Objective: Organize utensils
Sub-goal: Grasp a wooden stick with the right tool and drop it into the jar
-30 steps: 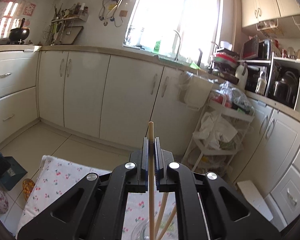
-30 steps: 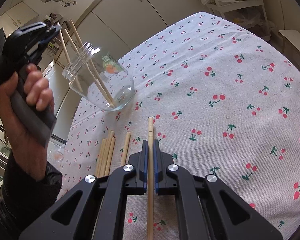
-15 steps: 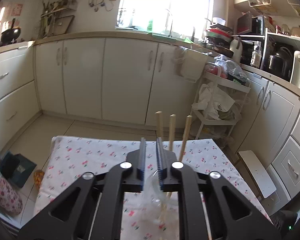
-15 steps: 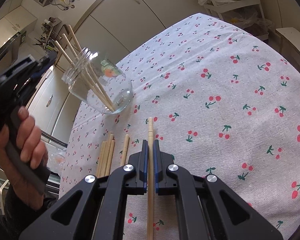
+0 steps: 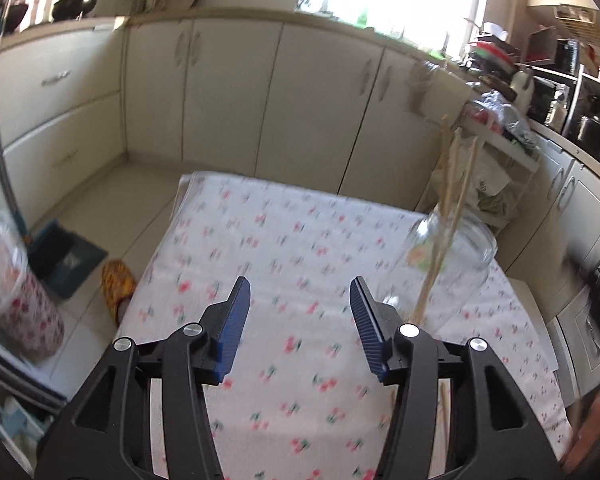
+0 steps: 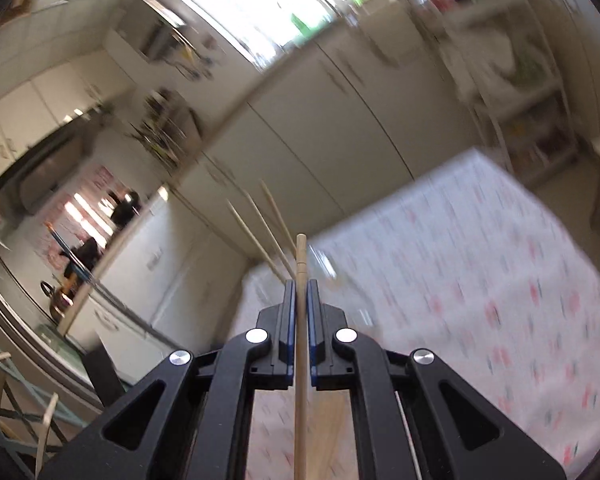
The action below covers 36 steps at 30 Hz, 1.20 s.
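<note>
Holding one chopstick [image 6: 300,320] in the right gripper [image 6: 299,300], jaws clamped on it, long axis straight ahead — glass jar [image 5: 452,256] just beyond. Left gripper [image 5: 298,312] jaws just opened, nothing between, jar off right on worktop [image 5: 260,240].

Cherry-print tablecloth [image 5: 300,240] smeared by motion blur, glass jar [image 5: 452,256] soft-edged and partly behind the left gripper [image 5: 300,312], held chopstick [image 6: 300,320] cut off by the bottom edge, dark blurred shape at right edge unidentifiable, counter clutter too small to make out
</note>
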### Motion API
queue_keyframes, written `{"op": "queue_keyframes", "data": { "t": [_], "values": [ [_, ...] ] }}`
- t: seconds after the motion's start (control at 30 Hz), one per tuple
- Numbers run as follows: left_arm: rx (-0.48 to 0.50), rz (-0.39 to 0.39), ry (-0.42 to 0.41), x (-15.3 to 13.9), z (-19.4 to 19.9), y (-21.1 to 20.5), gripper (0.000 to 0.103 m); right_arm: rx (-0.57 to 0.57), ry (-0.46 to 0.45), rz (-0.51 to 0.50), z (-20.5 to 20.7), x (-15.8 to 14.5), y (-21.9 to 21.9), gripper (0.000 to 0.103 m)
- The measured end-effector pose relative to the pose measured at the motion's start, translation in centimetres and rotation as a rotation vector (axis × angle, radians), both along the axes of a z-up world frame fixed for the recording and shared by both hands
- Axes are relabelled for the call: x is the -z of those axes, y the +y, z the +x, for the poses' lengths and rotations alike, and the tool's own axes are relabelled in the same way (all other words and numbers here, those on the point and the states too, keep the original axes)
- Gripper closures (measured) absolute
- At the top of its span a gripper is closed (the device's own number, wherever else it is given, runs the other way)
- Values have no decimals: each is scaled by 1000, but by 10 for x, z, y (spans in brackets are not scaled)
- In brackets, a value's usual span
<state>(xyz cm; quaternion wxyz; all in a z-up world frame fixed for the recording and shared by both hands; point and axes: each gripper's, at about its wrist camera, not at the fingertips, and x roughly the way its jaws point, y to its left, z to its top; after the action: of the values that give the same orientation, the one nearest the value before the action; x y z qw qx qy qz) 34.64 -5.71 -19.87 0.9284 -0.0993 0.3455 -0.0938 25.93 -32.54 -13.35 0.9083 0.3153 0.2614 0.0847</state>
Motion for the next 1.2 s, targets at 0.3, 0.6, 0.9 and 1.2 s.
{"op": "queue_keyframes", "data": {
  "t": [0.3, 0.6, 0.9, 1.2],
  "values": [
    [-3, -27, 29, 15, -14, 2, 52, 131, -220, -71, 63, -58, 12, 97],
    [1, -74, 71, 30, -11, 2, 50, 261, -259, -208, 123, -48, 22, 97],
    [7, -106, 92, 35, -10, 6, 49, 242, -210, -283, 143, -25, 31, 97],
    [-2, -107, 92, 32, -10, 7, 48, 188, -194, -327, 122, -13, 40, 97]
  ]
}}
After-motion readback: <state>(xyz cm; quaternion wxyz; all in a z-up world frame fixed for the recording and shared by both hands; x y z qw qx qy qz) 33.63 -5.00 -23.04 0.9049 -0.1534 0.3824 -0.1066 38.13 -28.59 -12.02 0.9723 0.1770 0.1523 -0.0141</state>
